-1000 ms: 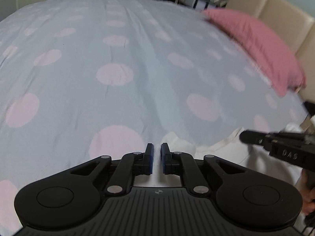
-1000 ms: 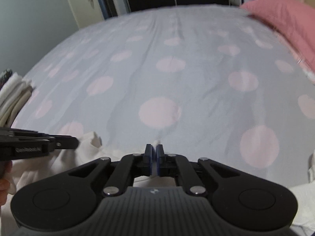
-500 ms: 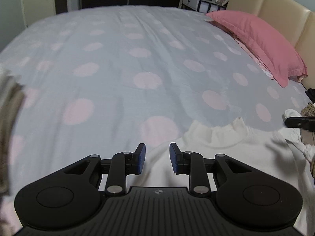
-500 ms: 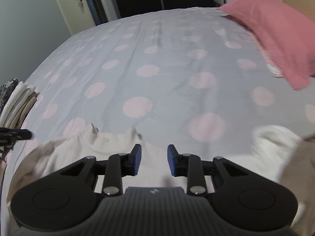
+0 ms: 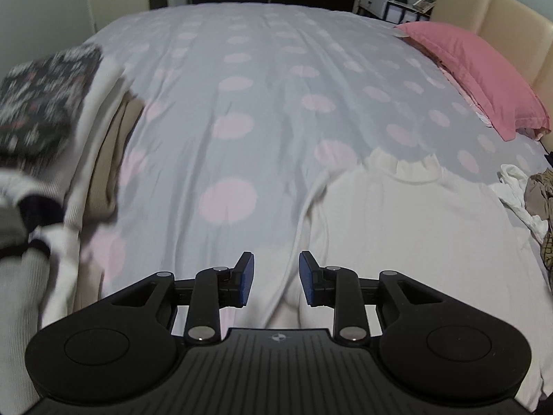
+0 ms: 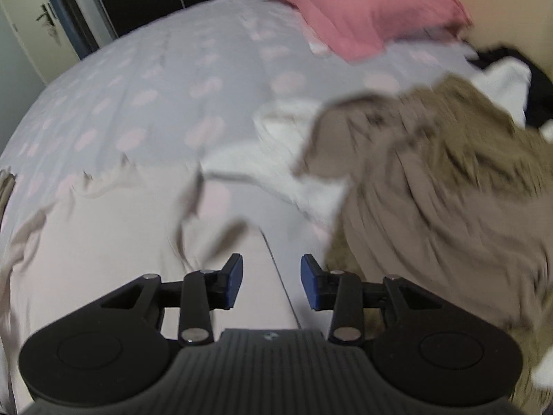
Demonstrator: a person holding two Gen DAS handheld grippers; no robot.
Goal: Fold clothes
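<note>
A white high-collared top (image 5: 408, 221) lies flat on the spotted bedspread (image 5: 242, 103), collar toward the far side. My left gripper (image 5: 276, 278) hovers over the top's left sleeve edge, open, with the cloth lying below the pads and nothing pinched. In the right wrist view the same white top (image 6: 103, 235) spreads to the left. My right gripper (image 6: 271, 282) is above its right edge, its jaws opening, with nothing held between them. That view is blurred by motion.
A stack of folded clothes (image 5: 52, 114) with a dark patterned piece on top sits at the bed's left edge. A heap of brown and white unfolded garments (image 6: 432, 190) lies close to the right. A pink pillow (image 5: 484, 79) rests by the beige headboard (image 5: 501, 10).
Both grippers went from shut to open, letting go of the white top, and drew back and apart. The top now lies spread flat; the folded stack and the heap have come into view.
</note>
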